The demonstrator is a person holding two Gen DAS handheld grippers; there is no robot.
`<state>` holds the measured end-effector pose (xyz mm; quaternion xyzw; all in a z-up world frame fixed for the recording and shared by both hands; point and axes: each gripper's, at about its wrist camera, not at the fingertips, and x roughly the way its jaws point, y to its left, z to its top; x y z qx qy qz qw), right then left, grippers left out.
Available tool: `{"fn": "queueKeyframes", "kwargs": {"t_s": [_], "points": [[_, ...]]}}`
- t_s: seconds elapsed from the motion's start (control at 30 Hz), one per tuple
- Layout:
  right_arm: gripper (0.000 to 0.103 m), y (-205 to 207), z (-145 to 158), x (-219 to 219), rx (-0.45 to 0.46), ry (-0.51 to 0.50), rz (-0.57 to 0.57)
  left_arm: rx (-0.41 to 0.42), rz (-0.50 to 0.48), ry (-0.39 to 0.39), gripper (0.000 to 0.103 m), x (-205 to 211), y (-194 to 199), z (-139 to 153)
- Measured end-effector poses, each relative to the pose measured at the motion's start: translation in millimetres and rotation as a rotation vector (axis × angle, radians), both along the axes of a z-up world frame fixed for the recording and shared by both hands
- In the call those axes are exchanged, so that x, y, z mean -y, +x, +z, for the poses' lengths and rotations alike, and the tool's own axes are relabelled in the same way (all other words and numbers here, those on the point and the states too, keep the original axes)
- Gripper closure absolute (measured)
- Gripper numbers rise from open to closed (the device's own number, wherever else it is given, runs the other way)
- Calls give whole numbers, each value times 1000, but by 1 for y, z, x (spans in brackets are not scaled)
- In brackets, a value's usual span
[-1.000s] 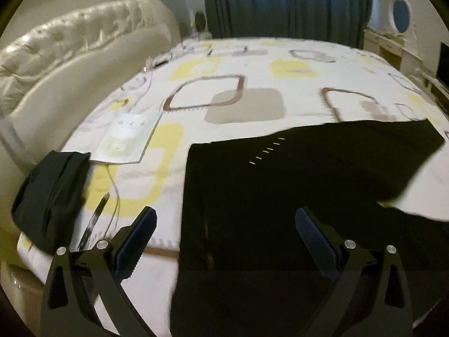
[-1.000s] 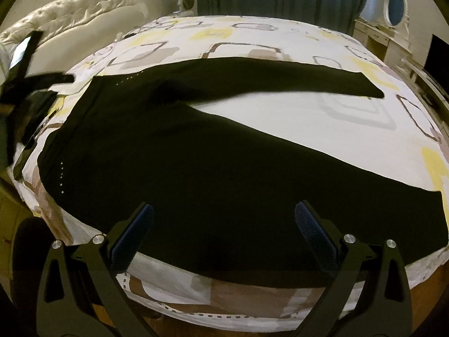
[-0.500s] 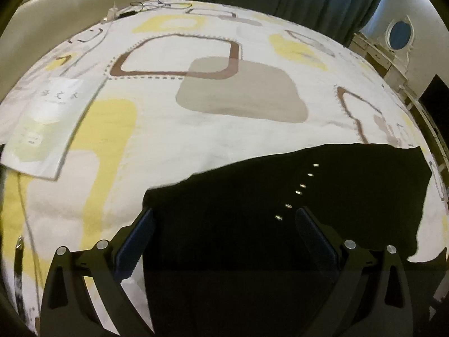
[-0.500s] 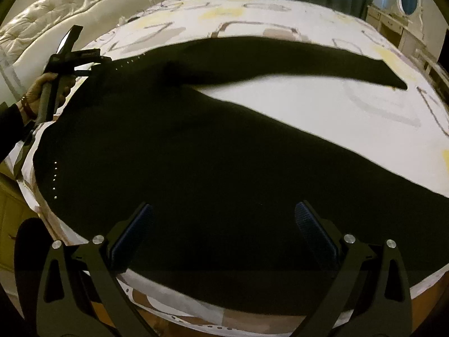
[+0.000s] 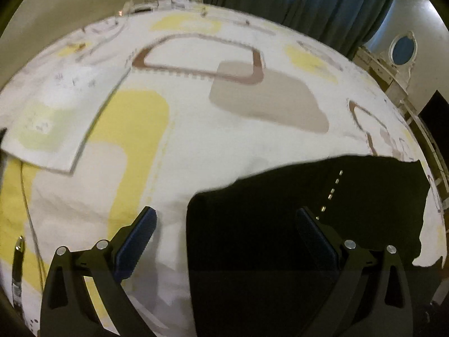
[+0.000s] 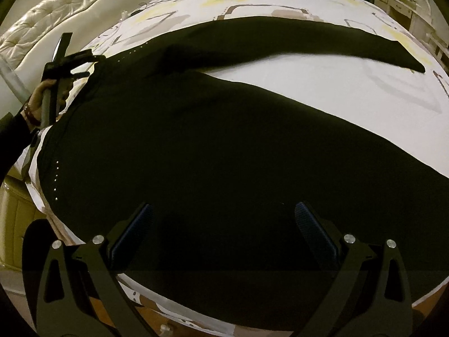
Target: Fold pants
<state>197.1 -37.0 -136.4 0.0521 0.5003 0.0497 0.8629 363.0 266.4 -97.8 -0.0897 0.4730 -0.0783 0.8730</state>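
Observation:
Black pants (image 6: 196, 146) lie spread flat on the bed, waist to the left, two legs running right, the far leg (image 6: 294, 42) angled away. In the left wrist view the waist corner (image 5: 280, 224) with a row of small studs sits between my open fingers. My left gripper (image 5: 224, 221) is open, just above that corner; it also shows at the left of the right wrist view (image 6: 81, 59), held in a hand. My right gripper (image 6: 224, 216) is open and empty, low over the near leg by the bed's front edge.
The bed carries a white sheet (image 5: 196, 129) with yellow, brown and beige shapes. A paper leaflet (image 5: 56, 123) lies at the left, with a cable (image 5: 28, 196) and a pen (image 5: 17, 266) near it. Dark curtains (image 5: 294, 2) and a white dresser (image 5: 393, 64) stand behind.
My left gripper has moved forward and down to the waist's far corner; the corner now sits between its fingers. My right gripper has dropped closer to the near leg. Both stay open.

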Motion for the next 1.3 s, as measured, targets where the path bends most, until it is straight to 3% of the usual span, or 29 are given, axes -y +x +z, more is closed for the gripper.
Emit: {"fn": "queueKeyframes", "kwargs": {"t_s": [0.13, 0.3, 0.4, 0.5, 0.67, 0.7, 0.77, 0.83, 0.87, 0.9, 1.03, 1.17, 1.3], "points": [[2, 1, -3, -2, -4, -6, 3, 43, -62, -52, 4, 14, 5, 5], [2, -1, 3, 0, 4, 32, 12, -11, -96, -27, 4, 28, 13, -12], [2, 0, 10, 3, 17, 65, 16, -22, -97, -57, 4, 22, 13, -13], [2, 1, 15, 4, 35, 64, 18, -63, -97, -146, 4, 10, 19, -11], [2, 3, 18, 4, 40, 83, 20, -43, 1, -445, 4, -29, 19, -15], [2, 4, 17, 2, 38, 83, 23, -38, 1, -459, 5, -31, 18, -16], [2, 5, 15, 0, 35, 85, 31, -17, -30, -424, 5, -26, 15, -16], [2, 5, 15, -1, 33, 88, 35, 1, -62, -351, 12, -17, 13, -11], [2, 6, 15, -1, 33, 89, 38, 14, -75, -313, 38, -14, 12, -8], [2, 6, 15, -2, 33, 89, 39, 13, -84, -281, 56, -13, 13, -7], [2, 5, 15, -2, 33, 94, 39, -7, -95, -273, 55, -20, 14, -14], [2, 7, 9, -4, 19, 102, 39, 8, -137, -265, 35, -13, 13, -10], [2, 6, 7, -6, 15, 104, 45, -2, -125, -264, 35, -9, 19, -12]]}}
